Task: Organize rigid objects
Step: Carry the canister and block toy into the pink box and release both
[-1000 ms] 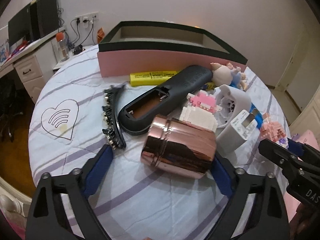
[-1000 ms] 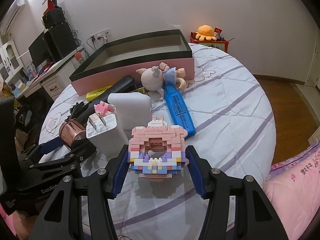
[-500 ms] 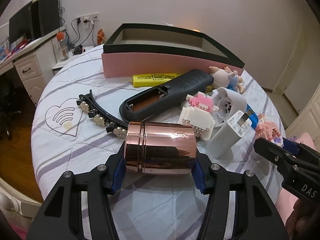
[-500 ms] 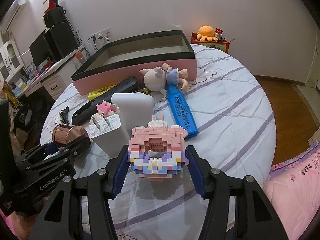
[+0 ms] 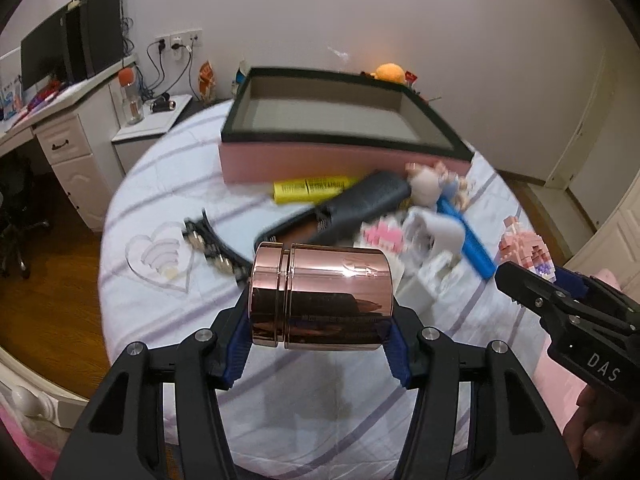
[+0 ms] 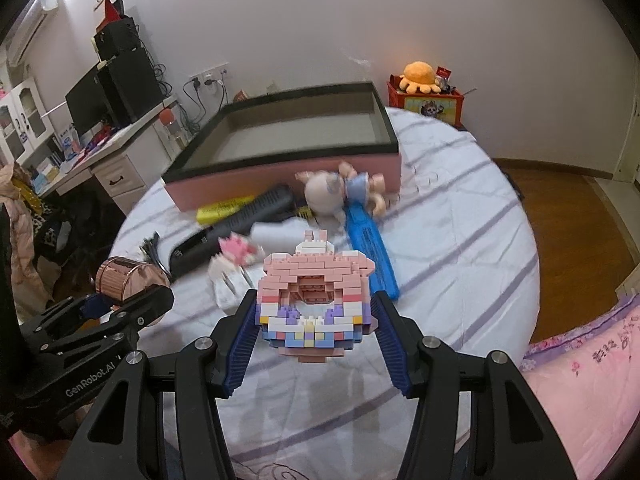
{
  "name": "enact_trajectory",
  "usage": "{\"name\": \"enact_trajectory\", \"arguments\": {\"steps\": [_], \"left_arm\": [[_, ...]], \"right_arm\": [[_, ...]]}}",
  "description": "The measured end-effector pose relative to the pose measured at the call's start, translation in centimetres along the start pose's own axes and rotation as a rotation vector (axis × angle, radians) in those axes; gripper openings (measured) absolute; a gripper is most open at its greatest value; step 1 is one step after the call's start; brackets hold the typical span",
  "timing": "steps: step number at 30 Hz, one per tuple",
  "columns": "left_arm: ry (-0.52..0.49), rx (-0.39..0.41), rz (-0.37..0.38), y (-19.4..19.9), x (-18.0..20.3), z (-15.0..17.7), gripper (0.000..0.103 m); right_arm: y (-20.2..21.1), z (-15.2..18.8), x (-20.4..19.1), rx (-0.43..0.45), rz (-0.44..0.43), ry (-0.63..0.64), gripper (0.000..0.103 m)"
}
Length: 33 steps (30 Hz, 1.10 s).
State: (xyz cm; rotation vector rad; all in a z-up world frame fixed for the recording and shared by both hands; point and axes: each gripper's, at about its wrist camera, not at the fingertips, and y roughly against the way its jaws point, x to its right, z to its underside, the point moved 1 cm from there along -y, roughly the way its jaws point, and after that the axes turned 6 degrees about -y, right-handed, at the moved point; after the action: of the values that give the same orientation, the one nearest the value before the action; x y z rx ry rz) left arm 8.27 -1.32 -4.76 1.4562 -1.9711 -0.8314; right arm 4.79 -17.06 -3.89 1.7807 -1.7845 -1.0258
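Observation:
My left gripper (image 5: 318, 340) is shut on a shiny rose-gold cylinder (image 5: 320, 296) and holds it lying sideways, lifted above the table. It also shows in the right wrist view (image 6: 126, 278). My right gripper (image 6: 314, 338) is shut on a pink brick-built donut model (image 6: 314, 304), also lifted; the model shows in the left wrist view (image 5: 526, 250). The open pink box with a black rim (image 5: 340, 156) (image 6: 280, 184) stands at the far side of the table, with nothing visible inside.
Before the box lie a yellow highlighter (image 5: 316, 188), a black remote (image 5: 352, 208), a pig doll (image 6: 332, 192), a blue marker (image 6: 370, 244), a white charger (image 5: 424, 276), a small pink brick model (image 6: 236, 250) and a black hair clip (image 5: 212, 248). A desk (image 5: 60, 128) stands left.
Both grippers have risen with their loads and tilted toward the box. One second ago the left gripper was open around the cylinder on the table; it shut on it and lifted it.

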Motion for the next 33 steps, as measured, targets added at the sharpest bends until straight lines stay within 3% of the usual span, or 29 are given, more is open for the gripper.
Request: {"name": "enact_trajectory", "arguments": {"steps": [7,13,21,33], "left_arm": [[-0.003,0.047,-0.011,1.7,-0.6,-5.6,0.057],[-0.014,0.070,-0.019,0.3,-1.1,-11.3,0.057],[-0.010,0.031,-0.028,-6.2,-2.5,-17.0,0.057],[-0.025,-0.079,-0.030,-14.5,-3.1,-20.0,0.057]], "right_arm": [[1.1,-4.8,-0.8,0.034,-0.014,0.022,0.057],[-0.4,-9.8,-1.3,0.049,-0.039,0.043,0.057],[-5.4,-14.6,-1.6,0.009,-0.066,0.062,0.057],[-13.8,-19.0,-0.4,-0.098,-0.050,0.048,0.057]]}}
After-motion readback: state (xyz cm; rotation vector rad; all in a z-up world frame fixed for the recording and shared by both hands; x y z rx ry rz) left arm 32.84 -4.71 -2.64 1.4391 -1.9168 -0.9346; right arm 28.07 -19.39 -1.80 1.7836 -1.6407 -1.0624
